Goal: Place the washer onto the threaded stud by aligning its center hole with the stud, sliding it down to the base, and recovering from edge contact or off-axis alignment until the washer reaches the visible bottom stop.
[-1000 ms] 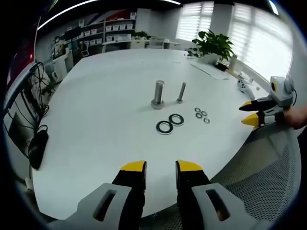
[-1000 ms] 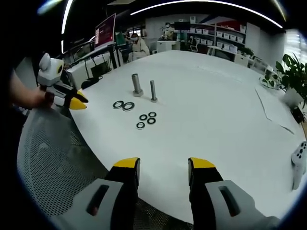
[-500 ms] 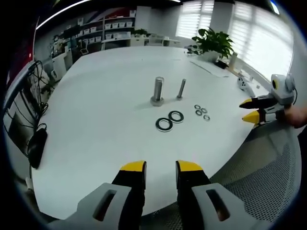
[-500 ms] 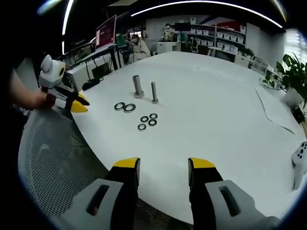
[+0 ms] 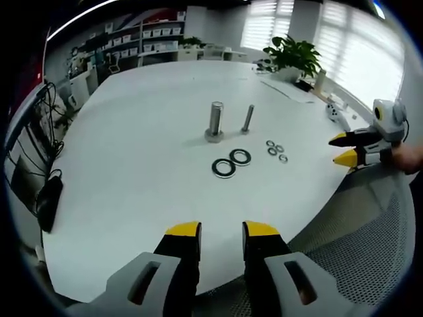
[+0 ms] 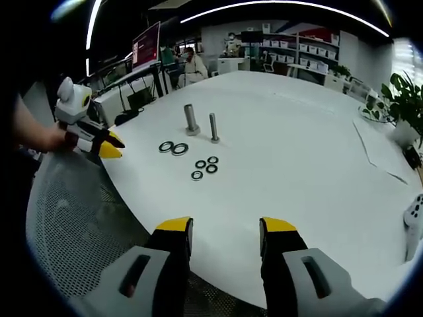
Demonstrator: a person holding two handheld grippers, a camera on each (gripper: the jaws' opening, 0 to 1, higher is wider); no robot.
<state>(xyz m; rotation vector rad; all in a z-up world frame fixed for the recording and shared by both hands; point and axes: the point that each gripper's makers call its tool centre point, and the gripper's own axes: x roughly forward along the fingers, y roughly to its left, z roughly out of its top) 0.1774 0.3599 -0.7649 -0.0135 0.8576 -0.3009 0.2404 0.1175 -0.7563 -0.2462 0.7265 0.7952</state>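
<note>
Centrally on the smooth white worktop lie two large flat metal washers, dark rings side by side and touching or nearly so, just in front of the thick stud, an upright grey cylinder on a wider base. Beside it stands a thin stud, also upright, and three small washers lie in a loose cluster near it; whether those three touch one another is too small to tell. In the right gripper view the same set shows from the other side: large washers, thick stud, thin stud, small washers. Thread on either stud is too fine to make out. The left tool hangs at the near rounded edge of the worktop, its yellow-tipped jaws narrowly parted and holding nothing, well apart from the washers. The right tool sits likewise at its own edge, jaws moderately parted, empty. Each tool shows in the other's view, held in a hand that is cut off at the side. Bare worktop lies all round the parts. A grey mesh chair sits below the edge, and a potted plant stands at the far side.
</note>
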